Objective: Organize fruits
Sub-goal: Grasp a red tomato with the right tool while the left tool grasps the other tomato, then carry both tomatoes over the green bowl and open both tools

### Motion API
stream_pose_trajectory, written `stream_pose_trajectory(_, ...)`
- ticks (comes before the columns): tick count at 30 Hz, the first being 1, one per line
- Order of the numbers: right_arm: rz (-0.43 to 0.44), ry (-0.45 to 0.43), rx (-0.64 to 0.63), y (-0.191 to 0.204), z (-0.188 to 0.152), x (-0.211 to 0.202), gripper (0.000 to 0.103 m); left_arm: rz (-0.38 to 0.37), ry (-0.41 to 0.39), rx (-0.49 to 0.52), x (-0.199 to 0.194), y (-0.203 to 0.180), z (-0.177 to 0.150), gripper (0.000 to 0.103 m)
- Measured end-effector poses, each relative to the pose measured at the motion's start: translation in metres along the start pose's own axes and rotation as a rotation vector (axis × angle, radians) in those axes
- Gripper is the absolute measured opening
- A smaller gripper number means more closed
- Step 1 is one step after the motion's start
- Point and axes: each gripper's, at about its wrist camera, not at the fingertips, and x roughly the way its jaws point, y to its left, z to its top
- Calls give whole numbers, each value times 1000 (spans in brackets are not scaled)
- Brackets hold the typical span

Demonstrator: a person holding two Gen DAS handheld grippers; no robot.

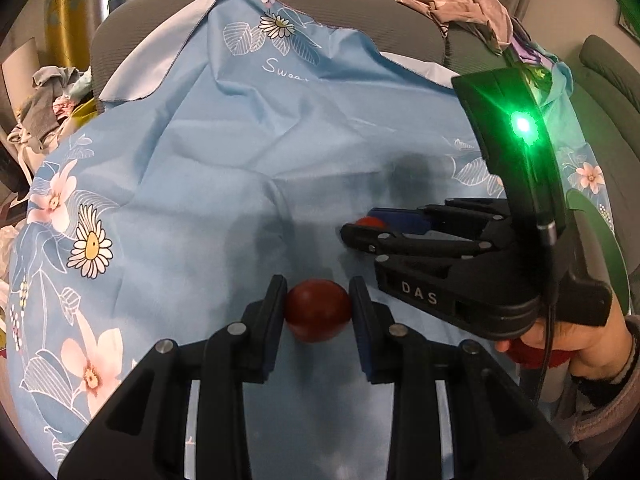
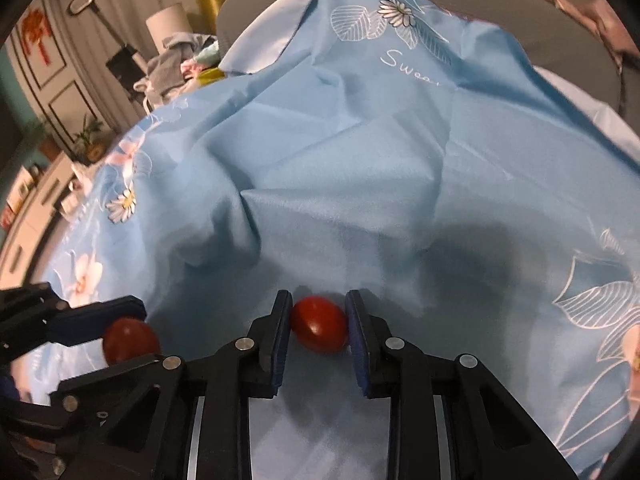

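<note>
Black two-finger left gripper (image 1: 318, 314) is clenched on a small, round, dark red tomato (image 1: 318, 310), its blue pads pressed to both sides, over the light blue flower-printed cloth (image 1: 200, 168). Just to its right, the black right gripper (image 2: 318, 326) grasps a second small glossy red tomato (image 2: 319, 329) on the same cloth.

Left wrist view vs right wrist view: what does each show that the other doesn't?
Left wrist only: the right gripper's housing with a lit green light, the hand holding it, and a pile of pinkish clothes on the sofa back.

Right wrist only: a panelled door and a white lamp at far left.

Both: the blue floral cloth, and each gripper shut on a red tomato, left tomato and right tomato.
</note>
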Motion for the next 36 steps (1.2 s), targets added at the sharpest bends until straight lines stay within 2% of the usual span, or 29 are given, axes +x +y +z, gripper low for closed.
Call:
stream_pose_trajectory(2, -9, -7, 12, -1, -4, -9, 29, 0, -4, 3, -3, -1, 0, 31)
stream_pose_trajectory(8, -36, -97, 23, -3, -24, -65, 29, -6, -5, 29, -10, -15, -2, 31)
stream_pose_trajectory(16, -76, -197, 76, -18, -59, -133, 29, -53, -17, 98, -26, -64, -3, 32)
stream_pose_trajectory(23, -152, -276, 172, -53, -100, -193, 29, -152, -34, 218, -33, -141, 7, 32)
stream_pose_trajectory(26, -219, -293, 240, -79, -125, -219, 29, -199, -41, 282, -30, -183, 13, 32)
stream_pose_trajectory(31, -304, -277, 324, -116, -156, -241, 29, -287, -24, 376, -16, -249, 20, 32)
stream_pose_trajectory(34, -334, -261, 363, -134, -170, -248, 29, -305, -3, 424, -3, -279, 19, 32)
stream_pose_trajectory(36, -337, -250, 382, -144, -177, -250, 29, -291, 9, 447, 4, -291, 18, 32)
